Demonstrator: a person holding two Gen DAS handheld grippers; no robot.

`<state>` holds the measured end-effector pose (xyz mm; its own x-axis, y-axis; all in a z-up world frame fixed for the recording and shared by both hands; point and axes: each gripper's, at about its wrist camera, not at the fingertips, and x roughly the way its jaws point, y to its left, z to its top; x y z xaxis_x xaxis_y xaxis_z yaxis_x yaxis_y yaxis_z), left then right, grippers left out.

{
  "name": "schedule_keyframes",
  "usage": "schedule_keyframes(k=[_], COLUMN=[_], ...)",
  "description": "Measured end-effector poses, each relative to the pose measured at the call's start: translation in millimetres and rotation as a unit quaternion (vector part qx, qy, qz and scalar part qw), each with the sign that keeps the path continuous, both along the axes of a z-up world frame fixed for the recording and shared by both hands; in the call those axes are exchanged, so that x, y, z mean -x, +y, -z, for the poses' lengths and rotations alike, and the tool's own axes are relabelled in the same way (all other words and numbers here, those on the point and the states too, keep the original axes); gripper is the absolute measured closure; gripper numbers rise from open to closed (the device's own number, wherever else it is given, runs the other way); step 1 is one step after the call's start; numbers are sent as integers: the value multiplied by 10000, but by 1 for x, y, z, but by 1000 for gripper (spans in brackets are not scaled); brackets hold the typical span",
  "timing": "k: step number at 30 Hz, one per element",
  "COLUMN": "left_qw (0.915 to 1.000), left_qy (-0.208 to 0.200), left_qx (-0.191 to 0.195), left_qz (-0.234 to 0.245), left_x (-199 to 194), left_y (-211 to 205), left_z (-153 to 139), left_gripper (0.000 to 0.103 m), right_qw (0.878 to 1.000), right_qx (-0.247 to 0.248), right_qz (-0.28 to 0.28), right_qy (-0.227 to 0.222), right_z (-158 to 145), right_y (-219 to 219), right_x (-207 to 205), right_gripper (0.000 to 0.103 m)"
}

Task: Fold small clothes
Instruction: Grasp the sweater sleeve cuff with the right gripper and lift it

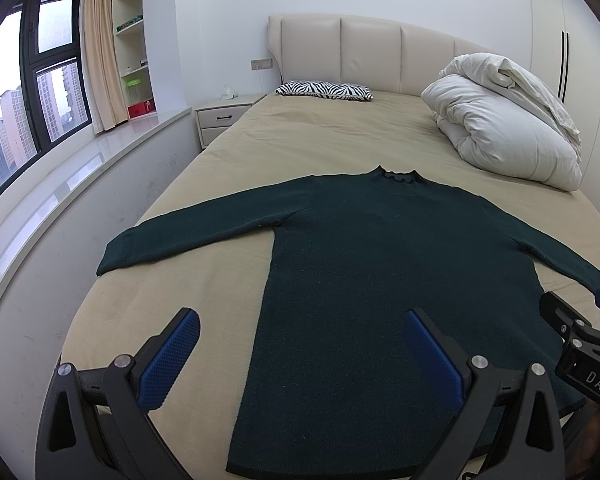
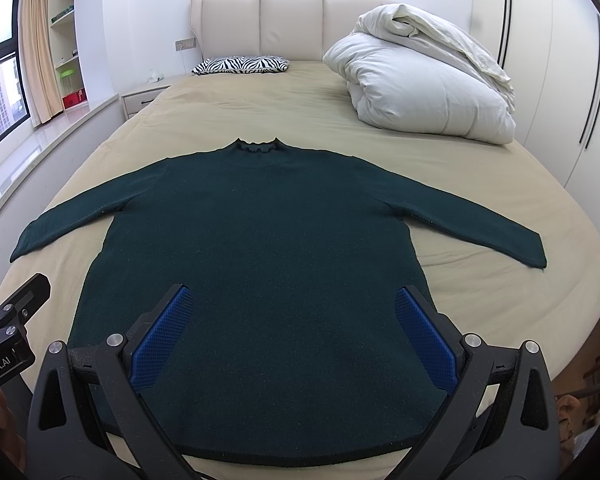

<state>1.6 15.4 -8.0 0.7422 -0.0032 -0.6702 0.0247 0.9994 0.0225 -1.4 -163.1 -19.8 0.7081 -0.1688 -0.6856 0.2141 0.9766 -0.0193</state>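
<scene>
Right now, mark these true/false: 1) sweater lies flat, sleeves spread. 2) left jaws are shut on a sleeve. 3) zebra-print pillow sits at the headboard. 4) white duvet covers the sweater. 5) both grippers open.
1) True: the dark green sweater lies flat on the bed, both sleeves out.
2) False: the left gripper is open, holding nothing.
3) True: the zebra-print pillow is by the headboard.
4) False: the white duvet is bundled apart, beyond the sweater.
5) True: the right gripper is open too.

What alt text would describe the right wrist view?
A dark green sweater lies flat, sleeves spread, on a beige bed. The open right hand-held gripper hovers above its hem; a white duvet and zebra pillow lie behind.
</scene>
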Motion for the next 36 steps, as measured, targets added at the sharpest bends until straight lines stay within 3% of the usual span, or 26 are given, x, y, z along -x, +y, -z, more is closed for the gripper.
schedule_keyframes(k=[12, 16, 19, 22, 25, 26, 27, 29, 33, 35, 36], left_qw=[9987, 9970, 9934, 9885, 9820, 9796, 9769, 9698, 9585, 9564, 9574], left_qy=[294, 497, 717, 945, 1133, 1183, 1229, 1315, 1468, 1603, 1649], left_qx=[394, 561, 866, 1158, 1465, 1575, 1695, 1973, 2236, 2135, 2022], left_qz=[150, 184, 210, 248, 370, 388, 425, 571, 988, 1186, 1235], left_x=[1, -4, -8, -14, -21, -24, -27, -35, -53, -59, -62], left_y=[11, 7, 7, 4, -3, -4, -7, -14, -36, -50, -55], left_z=[15, 21, 27, 32, 38, 40, 42, 46, 54, 58, 58], left_gripper=[0, 0, 0, 0, 0, 0, 0, 0, 0, 0, 0], right_qw=[9995, 9972, 9899, 9695, 9355, 9220, 9128, 8928, 8644, 8474, 8387], right_qx=[-288, -581, -1249, -2200, -2998, -3209, -3338, -3540, -3858, -4039, -4153], right_qz=[81, 427, 662, 1080, 1811, 2086, 2261, 2702, 3128, 3353, 3423], right_qy=[123, 175, 112, -106, -468, -588, -648, -678, -784, -795, -834], right_z=[19, 31, 42, 60, 84, 95, 102, 122, 154, 171, 179], right_y=[-25, -70, -128, -209, -295, -326, -349, -397, -468, -495, -504], right_x=[-7, -5, -1, 11, 28, 36, 39, 48, 54, 56, 55], right_gripper=[0, 0, 0, 0, 2, 8, 17, 26, 27, 28, 33])
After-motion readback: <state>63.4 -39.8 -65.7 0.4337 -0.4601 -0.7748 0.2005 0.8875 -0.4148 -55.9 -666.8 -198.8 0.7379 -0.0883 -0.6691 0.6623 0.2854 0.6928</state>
